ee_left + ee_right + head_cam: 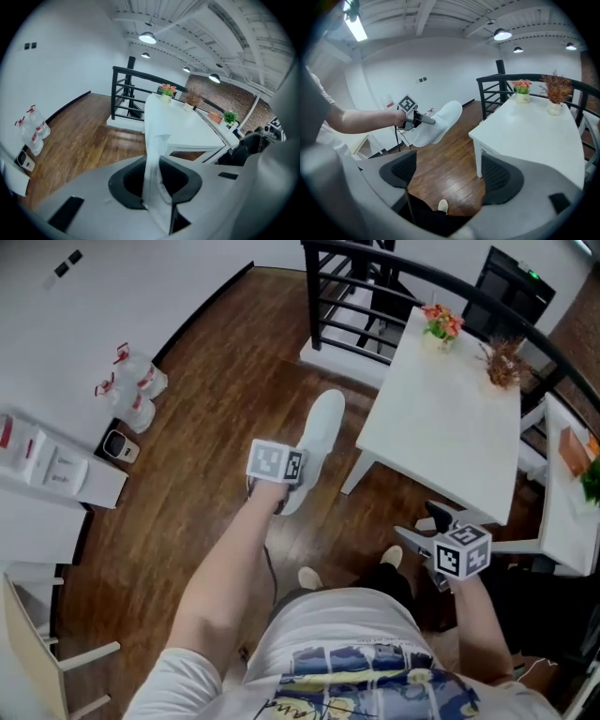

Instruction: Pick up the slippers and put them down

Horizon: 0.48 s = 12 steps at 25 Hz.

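A single white slipper hangs in the air above the wooden floor, left of the white table. My left gripper is shut on its near end, and the slipper stands up thin between the dark pads in the left gripper view. From the right gripper view the same slipper and the left gripper show at arm's length on the left. My right gripper is lower right, by the table's near corner. It is open, with only floor between its pads. No second slipper is in view.
A white table with a flower pot and a dried plant stands to the right. Behind it runs a black railing. Water bottles and a white shelf line the left wall. The person's feet are below.
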{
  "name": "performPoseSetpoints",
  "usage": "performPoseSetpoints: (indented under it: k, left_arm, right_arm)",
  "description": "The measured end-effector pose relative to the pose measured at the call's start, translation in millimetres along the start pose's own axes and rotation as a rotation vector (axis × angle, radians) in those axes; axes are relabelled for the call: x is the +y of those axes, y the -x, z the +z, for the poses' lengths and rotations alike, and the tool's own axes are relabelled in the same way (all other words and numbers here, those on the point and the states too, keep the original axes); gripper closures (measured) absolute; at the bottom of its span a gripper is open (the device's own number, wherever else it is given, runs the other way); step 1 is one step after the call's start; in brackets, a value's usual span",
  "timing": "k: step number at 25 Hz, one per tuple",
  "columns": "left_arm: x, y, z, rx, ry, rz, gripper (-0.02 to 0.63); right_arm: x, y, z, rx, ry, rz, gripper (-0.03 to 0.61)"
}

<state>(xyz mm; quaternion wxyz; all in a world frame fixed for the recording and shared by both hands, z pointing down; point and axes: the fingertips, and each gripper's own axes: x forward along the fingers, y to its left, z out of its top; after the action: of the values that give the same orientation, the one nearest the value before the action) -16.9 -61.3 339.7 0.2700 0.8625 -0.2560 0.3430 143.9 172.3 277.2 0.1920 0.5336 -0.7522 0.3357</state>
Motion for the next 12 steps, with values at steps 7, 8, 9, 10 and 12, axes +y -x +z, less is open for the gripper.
performPoseSetpoints:
  k: [7,8,9,10,12]
  left_arm:
    - [117.2,11.3,-79.1,-0.040,0.266,0.072,0.554]
    - [131.2,5.4,-92.4,-0.041,0.306,0.087,0.554]
    - [144.0,-2.5,-105.8,-0.041,0.349,0.101,0.554]
    - [156.2,-12.5,-118.2,-0.042,0.394,0.114,0.554]
    - [181.8,-35.1,-141.8,-0.045,0.474,0.131,0.554]
  right_arm:
    - [51.4,-109.1,-2.1,0.159,0.083,0.097,0.140]
    - [50.3,-130.4,-5.0,0.190,0.096,0.118,0.140]
    - [46.6,-153.6,-7.8,0.221,0.114,0.143,0.140]
    - [40.7,-179.1,-10.2,0.247,0.135,0.167,0.140]
    - [28.4,-235.8,-16.5,0.283,0.164,0.203,0.140]
